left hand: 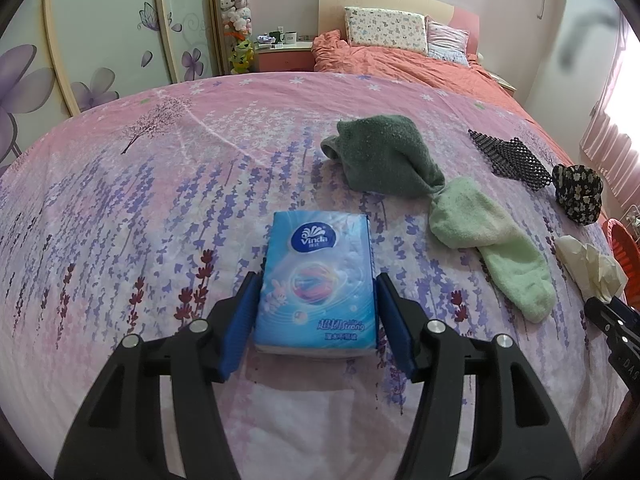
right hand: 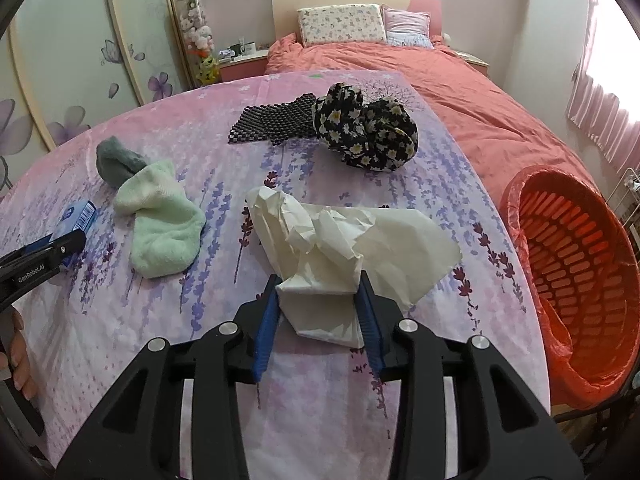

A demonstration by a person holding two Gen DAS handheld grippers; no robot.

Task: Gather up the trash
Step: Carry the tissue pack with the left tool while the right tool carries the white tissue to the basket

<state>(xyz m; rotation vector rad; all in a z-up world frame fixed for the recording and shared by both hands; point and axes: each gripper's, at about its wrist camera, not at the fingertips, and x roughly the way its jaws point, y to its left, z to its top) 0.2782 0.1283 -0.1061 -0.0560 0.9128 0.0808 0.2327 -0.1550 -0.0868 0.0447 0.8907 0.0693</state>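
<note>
Crumpled cream paper (right hand: pixel 320 236), right gripper (right hand: pixel 318 312) clamped on it

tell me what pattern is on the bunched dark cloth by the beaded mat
Black with small white-and-yellow daisies on the floral cloth; right wrist view shows it best.

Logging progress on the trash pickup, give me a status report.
Left gripper astride tissue pack. Right gripper clamps crumpled paper. Orange bin at right, path clear.

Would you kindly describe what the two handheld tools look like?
Both the left tool and right tool have matte black angular frames, silver round bolts, and flat blue finger pads. White "GenRoboAI" lettering marks the left one's side.
</note>
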